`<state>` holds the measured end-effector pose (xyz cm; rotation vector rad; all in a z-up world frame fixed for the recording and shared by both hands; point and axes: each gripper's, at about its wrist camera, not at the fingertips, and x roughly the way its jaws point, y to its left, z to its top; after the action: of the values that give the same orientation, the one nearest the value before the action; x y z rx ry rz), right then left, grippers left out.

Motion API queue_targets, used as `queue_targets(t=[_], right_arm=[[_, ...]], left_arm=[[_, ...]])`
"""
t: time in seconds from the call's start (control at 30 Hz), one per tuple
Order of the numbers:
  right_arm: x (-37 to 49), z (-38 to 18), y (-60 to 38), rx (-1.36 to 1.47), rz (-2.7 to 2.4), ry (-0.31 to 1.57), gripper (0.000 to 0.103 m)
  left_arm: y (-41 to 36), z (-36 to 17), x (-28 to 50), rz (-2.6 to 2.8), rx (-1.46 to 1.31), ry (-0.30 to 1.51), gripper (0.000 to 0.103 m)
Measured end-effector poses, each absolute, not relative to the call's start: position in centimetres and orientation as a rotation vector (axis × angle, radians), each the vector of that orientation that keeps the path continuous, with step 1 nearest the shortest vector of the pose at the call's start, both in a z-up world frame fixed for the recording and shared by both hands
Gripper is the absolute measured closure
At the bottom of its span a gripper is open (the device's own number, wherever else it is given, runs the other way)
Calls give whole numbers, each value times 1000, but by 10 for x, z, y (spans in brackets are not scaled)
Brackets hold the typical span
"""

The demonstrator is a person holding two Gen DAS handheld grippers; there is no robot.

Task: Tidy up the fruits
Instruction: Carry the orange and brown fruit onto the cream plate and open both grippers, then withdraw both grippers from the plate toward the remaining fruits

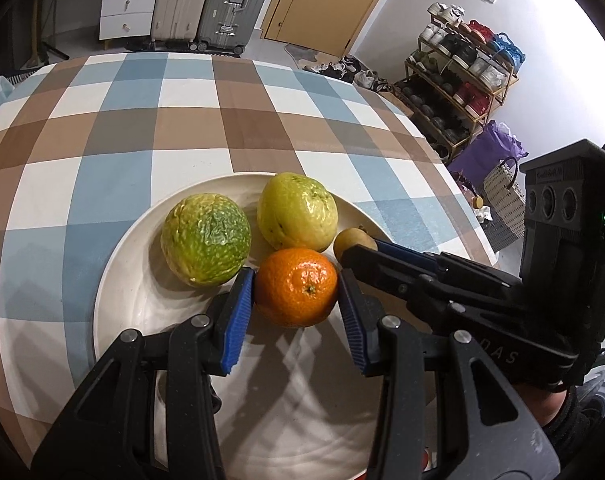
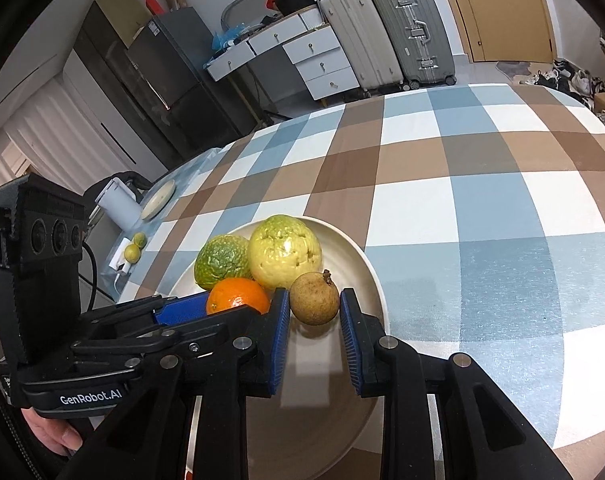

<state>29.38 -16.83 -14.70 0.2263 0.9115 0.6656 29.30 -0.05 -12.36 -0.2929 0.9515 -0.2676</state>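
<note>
While both sit over the plate (image 1: 118, 280), left gripper (image 1: 296, 290) fingers clamp orange (image 1: 296, 286); right gripper (image 2: 315, 308) fingers pinch brown fruit (image 2: 314, 298).

One plate (image 1: 118, 280), four fruits: orange (image 1: 296, 286), green fruit (image 1: 205, 238), yellow fruit (image 1: 296, 210), brown fruit (image 2: 314, 298).

Surface (image 1: 102, 128): checked cloth, matt, woven look. Plate (image 1: 118, 288): cream, smooth, faint sheen, ceramic-like. Orange (image 1: 296, 286): glossy, fine-pored peel. Green fruit (image 1: 205, 239): rough, wrinkled, mottled skin. Yellow fruit (image 1: 297, 211): waxy, dimpled, slight shine. Small brown fruit (image 2: 314, 298): dull, speckled rind. Fingers (image 1: 236, 320): matt black plastic, ribbed blue rubbery pads, bright metal pivot pins.
</note>
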Motion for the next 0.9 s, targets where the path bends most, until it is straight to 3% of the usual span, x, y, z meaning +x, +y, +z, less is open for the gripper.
queue_targets(t=[0.2, 0.4, 0.57, 0.7, 0.9], right_arm=[[294, -145, -167, 211, 668, 907, 75], [289, -136, -176, 256, 661, 872, 66], [275, -121, -189, 277, 645, 820, 54], [260, -109, -200, 298, 635, 783, 52], [234, -93, -215, 310, 602, 747, 34]], left_arm=[[-2, -119, 292, -254, -289, 944, 64], [-1, -109, 286, -239, -286, 933, 63], [1, -93, 270, -222, -287, 887, 55], [1, -75, 252, -219, -276, 843, 50], [-3, -51, 220, -196, -250, 799, 38]])
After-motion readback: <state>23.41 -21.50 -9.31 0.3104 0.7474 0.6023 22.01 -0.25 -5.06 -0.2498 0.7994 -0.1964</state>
